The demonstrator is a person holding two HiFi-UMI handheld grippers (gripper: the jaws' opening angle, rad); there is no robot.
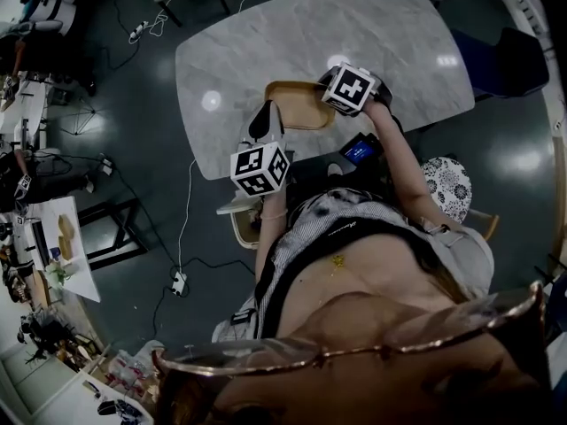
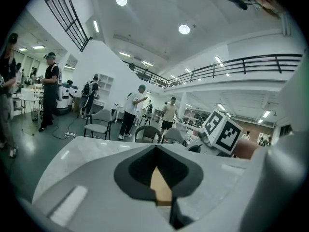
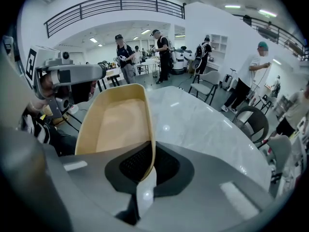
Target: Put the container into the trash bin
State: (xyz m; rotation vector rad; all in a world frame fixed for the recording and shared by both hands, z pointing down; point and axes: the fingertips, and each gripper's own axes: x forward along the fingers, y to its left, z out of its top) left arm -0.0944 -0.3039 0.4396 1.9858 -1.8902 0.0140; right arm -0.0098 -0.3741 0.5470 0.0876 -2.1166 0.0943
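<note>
In the right gripper view, the right gripper (image 3: 146, 178) has its jaws clenched on the side wall of the shallow tan moulded-fibre container (image 3: 116, 124), pinching the thin rim between the dark pads. Across from it, the left gripper (image 2: 158, 178) is likewise closed, with a tan sliver of that same container nipped between its jaws. We hold the task's thing from both sides, open side up and empty as far as we can see, over the near edge of the white marble-patterned table (image 1: 399, 51). It seems to sit a little clear of the tabletop, though we cannot be sure of that. We judge the pick-up part done and the carrying part barely begun, because no trash bin shows in any view. Finding the bin, bringing the container over it and letting go are all left. The table is otherwise bare and glossy and catches the ceiling lights. Below it lies a dark grey floor (image 1: 106, 166) with a white power strip (image 1: 177, 283) and trailing cables. Farther off we see grey chairs (image 2: 100, 123), several people standing at benches, and a railed upper gallery (image 2: 241, 66) in a tall white hall.
</note>
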